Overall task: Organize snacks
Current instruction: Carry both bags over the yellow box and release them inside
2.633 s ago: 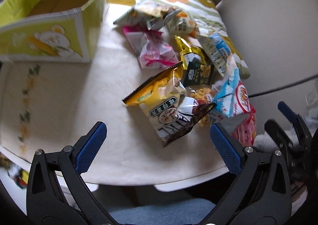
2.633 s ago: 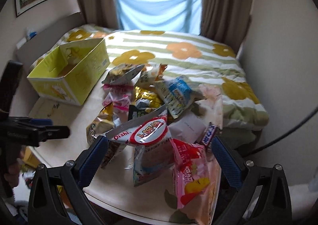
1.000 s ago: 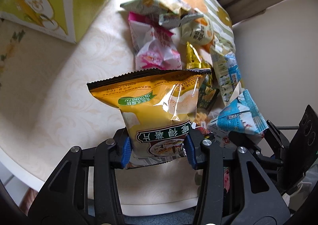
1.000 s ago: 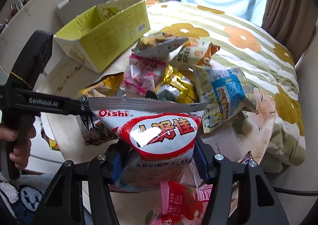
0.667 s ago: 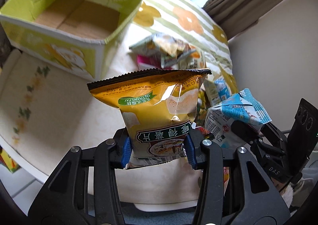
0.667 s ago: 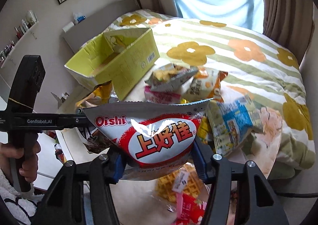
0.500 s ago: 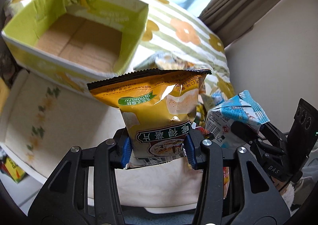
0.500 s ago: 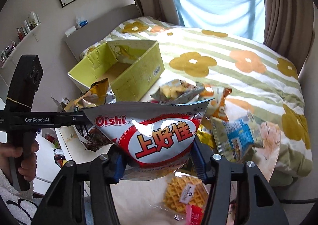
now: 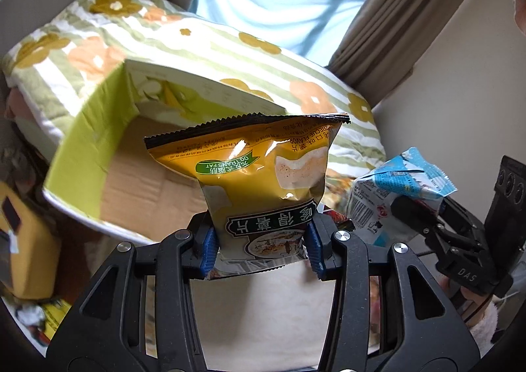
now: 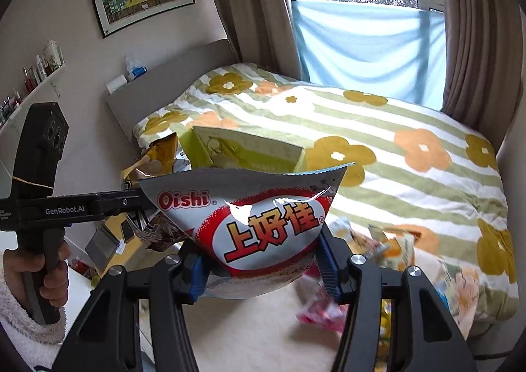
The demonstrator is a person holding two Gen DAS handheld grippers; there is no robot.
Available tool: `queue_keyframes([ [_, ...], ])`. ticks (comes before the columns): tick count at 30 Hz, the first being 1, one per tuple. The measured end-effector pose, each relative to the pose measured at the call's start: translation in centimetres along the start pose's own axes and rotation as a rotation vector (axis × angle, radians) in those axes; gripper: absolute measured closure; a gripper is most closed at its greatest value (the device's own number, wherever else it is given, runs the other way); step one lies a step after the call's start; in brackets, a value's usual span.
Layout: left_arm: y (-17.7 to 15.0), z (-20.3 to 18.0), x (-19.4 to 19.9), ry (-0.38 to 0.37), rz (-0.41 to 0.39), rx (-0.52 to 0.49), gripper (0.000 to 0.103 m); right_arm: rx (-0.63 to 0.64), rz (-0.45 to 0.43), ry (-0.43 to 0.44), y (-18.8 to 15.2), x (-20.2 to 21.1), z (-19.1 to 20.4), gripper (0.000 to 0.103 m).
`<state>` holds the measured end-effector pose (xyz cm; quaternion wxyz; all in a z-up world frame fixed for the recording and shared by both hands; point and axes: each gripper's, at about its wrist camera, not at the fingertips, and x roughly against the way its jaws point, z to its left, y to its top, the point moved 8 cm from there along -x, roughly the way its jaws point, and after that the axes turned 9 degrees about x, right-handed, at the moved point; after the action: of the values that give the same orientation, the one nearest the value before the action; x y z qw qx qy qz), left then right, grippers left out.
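We are gripping the yellow chip bag point(image 9: 263, 181) in our left gripper point(image 9: 261, 250) and the Oishi bag point(image 10: 253, 224) in our right gripper point(image 10: 264, 268); beyond both fingertips, the green box point(image 9: 85, 142) is showing bare cardboard.

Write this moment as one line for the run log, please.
left gripper: shut on yellow chip bag | right gripper: shut on Oishi bag | green box: open, no snacks visible inside

"Oishi" on white-red snack bag point(image 10: 263, 224); "GenRobot.AI" on gripper body point(image 10: 65, 209).
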<state>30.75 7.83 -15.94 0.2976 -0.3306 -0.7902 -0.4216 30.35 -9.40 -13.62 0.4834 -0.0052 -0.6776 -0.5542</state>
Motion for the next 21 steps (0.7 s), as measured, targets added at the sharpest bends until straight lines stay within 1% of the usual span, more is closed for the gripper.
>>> queue_keyframes([
  [3, 2.6, 2.7, -0.4, 0.021, 0.001, -0.013, 0.063, 0.001, 0.006, -0.002, 2.2, -2.8, 1.6, 0.051],
  [6, 5.1, 5.5, -1.1, 0.04, 0.012, -0.024, 0.063, -0.01, 0.019, -0.009, 3.8, -5.6, 2.7, 0.051],
  [10, 7.6, 9.0, -3.2, 0.063, 0.056, -0.037, 0.063, -0.026, 0.048, -0.03, 4.9, -9.0, 3.7, 0.051],
  [15, 8.3, 11.5, -6.5, 0.097, 0.13, -0.076, 0.063, -0.101, 0.102, -0.058, 5.1, -12.5, 3.8, 0.051],
  [17, 8.4, 12.2, -8.0, 0.112, 0.16, -0.097, 0.063, -0.12, 0.127, -0.077, 4.7, -13.3, 3.6, 0.051],
  [21, 8.2, 12.9, -10.4, 0.134, 0.208, -0.134, 0.063, -0.144, 0.175, -0.087, 3.9, -14.7, 3.3, 0.051],
])
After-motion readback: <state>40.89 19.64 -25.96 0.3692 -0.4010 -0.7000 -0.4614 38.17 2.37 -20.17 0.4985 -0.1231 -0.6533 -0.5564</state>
